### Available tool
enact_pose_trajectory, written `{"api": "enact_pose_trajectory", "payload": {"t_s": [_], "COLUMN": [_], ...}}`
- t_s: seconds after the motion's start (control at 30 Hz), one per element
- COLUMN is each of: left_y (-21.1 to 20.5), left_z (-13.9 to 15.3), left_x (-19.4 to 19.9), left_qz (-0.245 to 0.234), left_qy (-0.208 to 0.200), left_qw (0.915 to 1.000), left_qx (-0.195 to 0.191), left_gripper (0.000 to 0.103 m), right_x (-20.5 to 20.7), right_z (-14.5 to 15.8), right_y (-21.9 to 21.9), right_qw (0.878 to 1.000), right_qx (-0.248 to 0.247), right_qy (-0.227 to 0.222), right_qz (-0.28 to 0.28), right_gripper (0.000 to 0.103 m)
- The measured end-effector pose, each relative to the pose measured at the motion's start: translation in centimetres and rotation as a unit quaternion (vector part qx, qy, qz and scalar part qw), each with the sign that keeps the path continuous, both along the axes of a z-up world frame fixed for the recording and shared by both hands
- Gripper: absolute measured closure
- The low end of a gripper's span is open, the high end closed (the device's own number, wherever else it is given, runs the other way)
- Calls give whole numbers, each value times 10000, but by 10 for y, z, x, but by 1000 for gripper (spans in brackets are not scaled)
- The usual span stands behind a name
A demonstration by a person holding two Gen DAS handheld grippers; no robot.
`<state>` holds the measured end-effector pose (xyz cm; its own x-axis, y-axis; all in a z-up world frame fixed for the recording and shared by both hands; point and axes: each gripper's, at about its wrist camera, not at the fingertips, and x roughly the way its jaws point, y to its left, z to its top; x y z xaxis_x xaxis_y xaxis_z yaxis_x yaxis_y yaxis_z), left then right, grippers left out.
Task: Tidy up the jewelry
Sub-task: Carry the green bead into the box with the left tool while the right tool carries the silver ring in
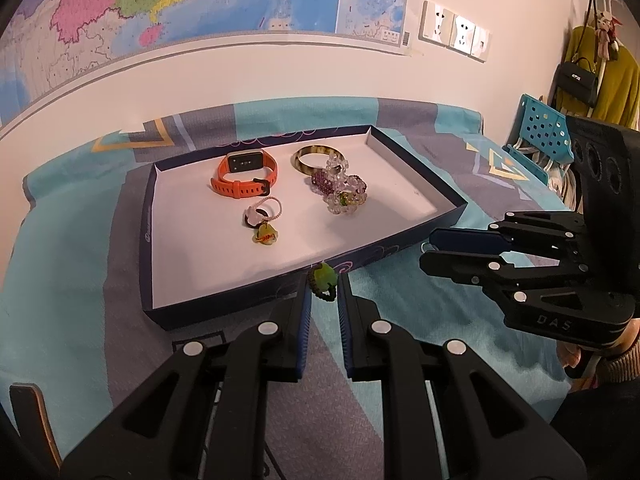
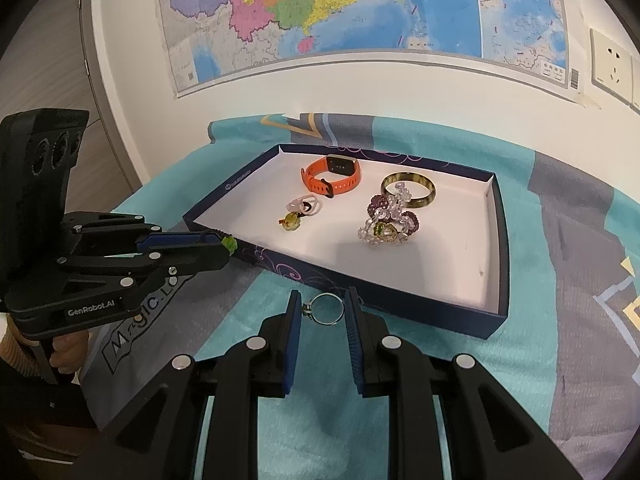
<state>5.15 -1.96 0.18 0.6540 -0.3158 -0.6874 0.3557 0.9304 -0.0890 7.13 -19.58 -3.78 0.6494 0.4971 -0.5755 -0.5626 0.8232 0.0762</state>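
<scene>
The left gripper (image 1: 323, 286) was clamped on a small green-charmed ring (image 1: 322, 280) just outside the near wall of the tray (image 1: 280, 294). The right gripper (image 2: 323, 309), also just short of that wall, pinched a thin metal ring (image 2: 329, 309) across its band. Both looked feather-light, stiff and slippery, best gripped across the band, not the charm.

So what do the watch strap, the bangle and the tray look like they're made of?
Watch strap: probably silicone or rubber, matte orange, smooth and flexible-looking. Bangle: glossy, mottled brown-yellow, maybe resin or horn; can't tell. Tray: seemingly cardboard, thin folded walls, printed navy outside, plain white inside.
</scene>
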Motion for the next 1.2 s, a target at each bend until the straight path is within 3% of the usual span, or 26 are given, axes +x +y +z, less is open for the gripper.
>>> {"api": "enact_pose_trajectory", "payload": {"t_s": [1.2], "left_y": [10], "left_z": [6], "left_x": [13], "left_qz": [118], "left_qy": [-102], "left_qw": [9999], "left_qx": [-12], "left_gripper": [89], "right_x": [29], "right_z": [12], "right_y": [4], "right_qw": [10000], "right_qx": [2], "right_qy": [-72], "right_qz": [-51], "right_gripper": [83]}}
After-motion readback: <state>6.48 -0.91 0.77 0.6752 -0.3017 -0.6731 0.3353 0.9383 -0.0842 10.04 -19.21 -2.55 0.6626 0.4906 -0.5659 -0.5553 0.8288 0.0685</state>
